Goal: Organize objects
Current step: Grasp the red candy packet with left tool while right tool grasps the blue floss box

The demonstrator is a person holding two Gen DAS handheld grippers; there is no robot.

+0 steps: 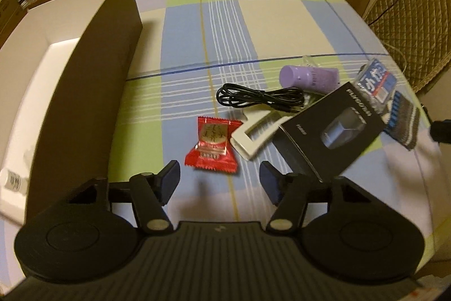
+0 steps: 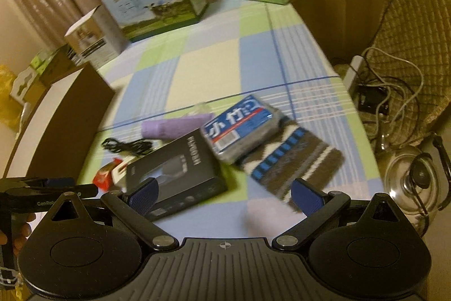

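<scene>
The left hand-held gripper (image 1: 220,177) hangs over the tabletop (image 1: 253,19) with its jaws partly apart and nothing between them; the red candy packet (image 1: 212,144) lies just beyond the fingertips, at about twelve o'clock. The right hand-held gripper (image 2: 224,195) stands wide and empty, its left pad over the near corner of the black carton (image 2: 174,174) and its right pad over the edge of the striped knit cloth (image 2: 290,162).

This looks like the approach to a pick: the left side seems bound for the candy, which calls for lowering until the pads straddle the wrapper. The likely destination is the open brown box (image 1: 84,61) at ten o'clock.

Counted in the clutter: one candy, one white clip (image 1: 253,131), one coiled black cable (image 1: 253,98), one lilac cylinder (image 1: 307,76), one black carton, one blue packet (image 2: 242,126), one knit cloth.
</scene>
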